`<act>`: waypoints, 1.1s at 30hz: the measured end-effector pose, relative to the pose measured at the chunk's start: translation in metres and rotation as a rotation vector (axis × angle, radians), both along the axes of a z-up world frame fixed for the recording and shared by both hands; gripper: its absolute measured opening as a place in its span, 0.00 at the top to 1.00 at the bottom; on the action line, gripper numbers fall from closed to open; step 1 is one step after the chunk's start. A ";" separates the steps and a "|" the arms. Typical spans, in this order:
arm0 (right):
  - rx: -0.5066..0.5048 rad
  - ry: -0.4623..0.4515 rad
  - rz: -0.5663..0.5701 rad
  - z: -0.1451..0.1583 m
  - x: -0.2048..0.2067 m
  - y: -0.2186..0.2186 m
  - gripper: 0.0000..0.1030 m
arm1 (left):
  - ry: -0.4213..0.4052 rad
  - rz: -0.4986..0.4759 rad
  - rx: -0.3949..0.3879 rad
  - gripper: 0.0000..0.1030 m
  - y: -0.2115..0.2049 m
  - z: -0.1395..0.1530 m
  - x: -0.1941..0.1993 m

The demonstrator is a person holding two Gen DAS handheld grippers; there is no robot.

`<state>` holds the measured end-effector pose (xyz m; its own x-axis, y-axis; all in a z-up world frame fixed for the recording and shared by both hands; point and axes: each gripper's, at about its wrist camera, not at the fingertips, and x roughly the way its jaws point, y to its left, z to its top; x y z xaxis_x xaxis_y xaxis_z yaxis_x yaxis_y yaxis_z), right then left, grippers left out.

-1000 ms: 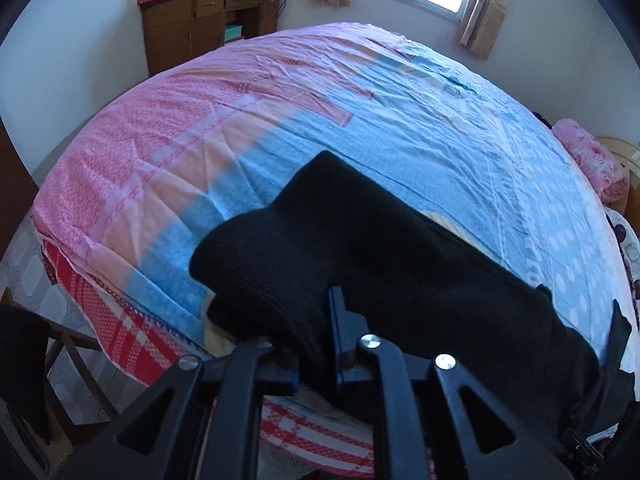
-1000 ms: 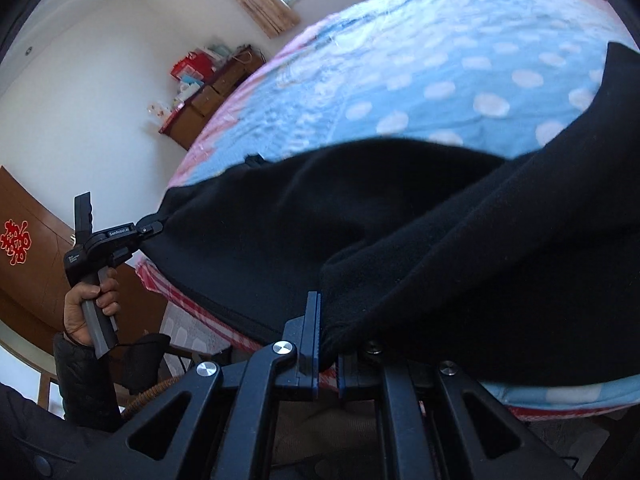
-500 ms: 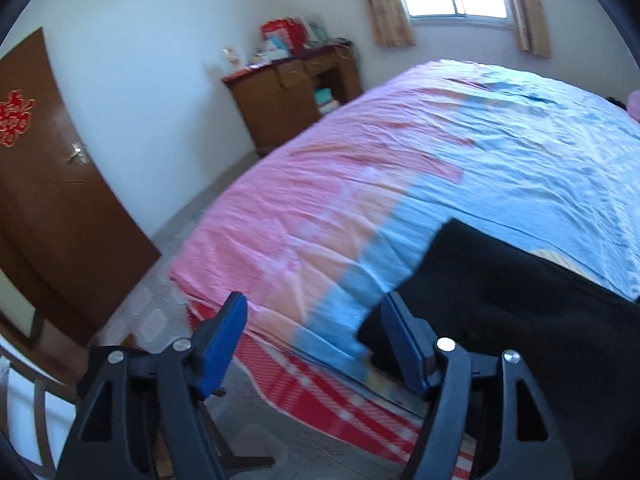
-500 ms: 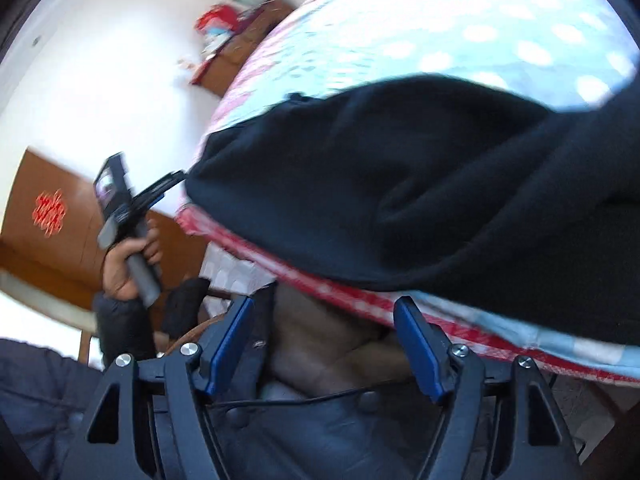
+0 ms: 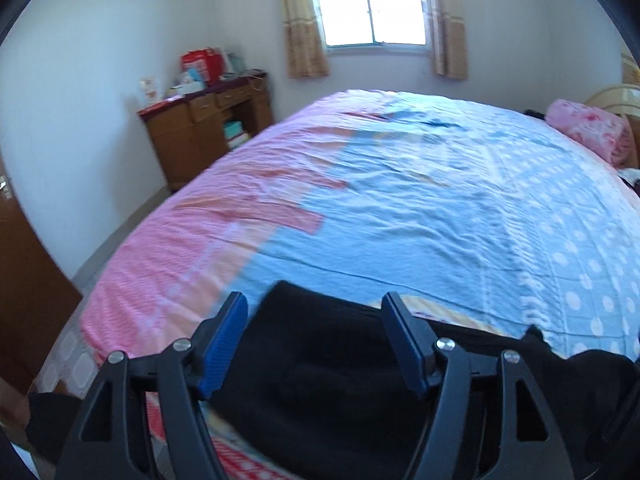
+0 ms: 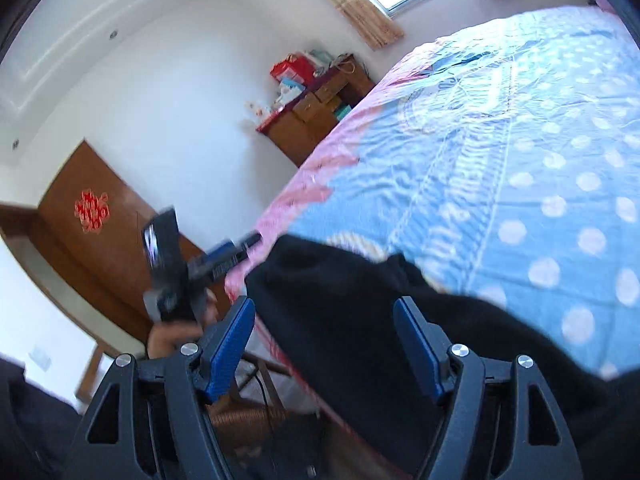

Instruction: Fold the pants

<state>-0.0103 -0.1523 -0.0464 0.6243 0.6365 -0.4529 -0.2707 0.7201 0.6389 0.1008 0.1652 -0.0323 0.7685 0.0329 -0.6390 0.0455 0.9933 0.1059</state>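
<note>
Both sets of jaws stand spread with nothing between the blue pads. The left gripper and the right gripper have let go and hang above the black pants, which show through each gap from underneath rather than pinched in it. The pants lie in a dark, thick heap at the near edge of the bed, on the blue dotted part of the sheet, one rounded fold reaching toward the pink side. From the right wrist view the left gripper, blurred, is beside that rounded end with a hand under it. The cloth looks soft, fleecy and fairly light — it should drape and sag, not hold a crease by itself. Judging by the bunched layers, the safest hold is at an outer hem or corner — pinching one clean edge, not the middle.
</note>
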 end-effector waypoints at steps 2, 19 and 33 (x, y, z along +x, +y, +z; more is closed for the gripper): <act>0.017 0.008 -0.022 -0.002 0.018 -0.002 0.29 | 0.031 -0.042 -0.003 0.30 -0.012 -0.009 0.005; 0.266 0.292 -0.044 -0.068 0.105 -0.026 0.29 | 0.099 -0.088 0.059 0.30 -0.010 -0.060 -0.004; 0.244 0.446 0.135 -0.094 0.133 0.027 0.29 | 0.088 -0.090 0.065 0.29 -0.011 -0.059 -0.003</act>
<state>0.1226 -0.1255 -0.1402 0.3100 0.8183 -0.4841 -0.0144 0.5131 0.8582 0.0978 0.1544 -0.0918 0.7115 0.0098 -0.7026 0.1461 0.9760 0.1616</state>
